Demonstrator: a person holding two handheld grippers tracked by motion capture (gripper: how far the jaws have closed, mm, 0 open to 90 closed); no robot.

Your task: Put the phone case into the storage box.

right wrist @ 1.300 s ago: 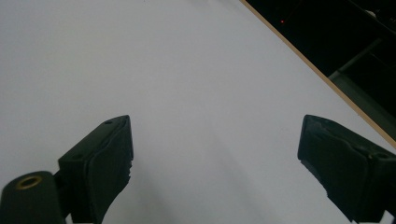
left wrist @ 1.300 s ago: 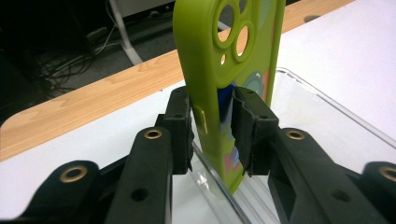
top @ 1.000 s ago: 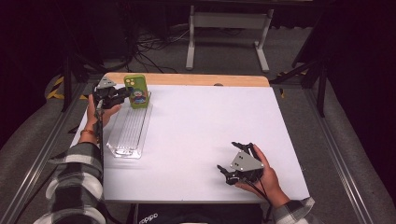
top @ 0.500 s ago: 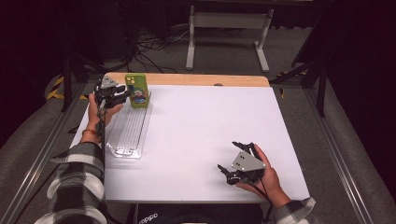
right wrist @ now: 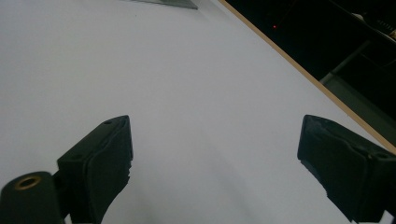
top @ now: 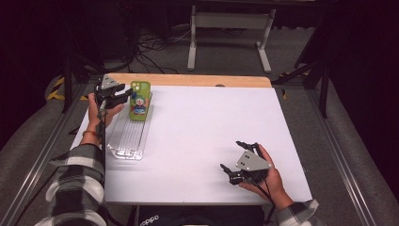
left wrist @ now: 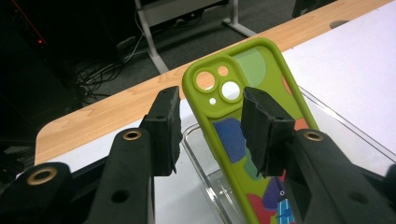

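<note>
i'm holding my left gripper (top: 123,94) up at the far left corner of the table (top: 207,132), and its jaws have just been opening. the green phone case (left wrist: 261,135) is sitting between them, but the pads aren't pressing on it, there's a gap on both sides. the case is leaning tilted in the far end of the clear plastic tray (top: 128,139). my right gripper (top: 237,157) is resting near the front right of the table, jaws spread wide over bare white tabletop.
</note>
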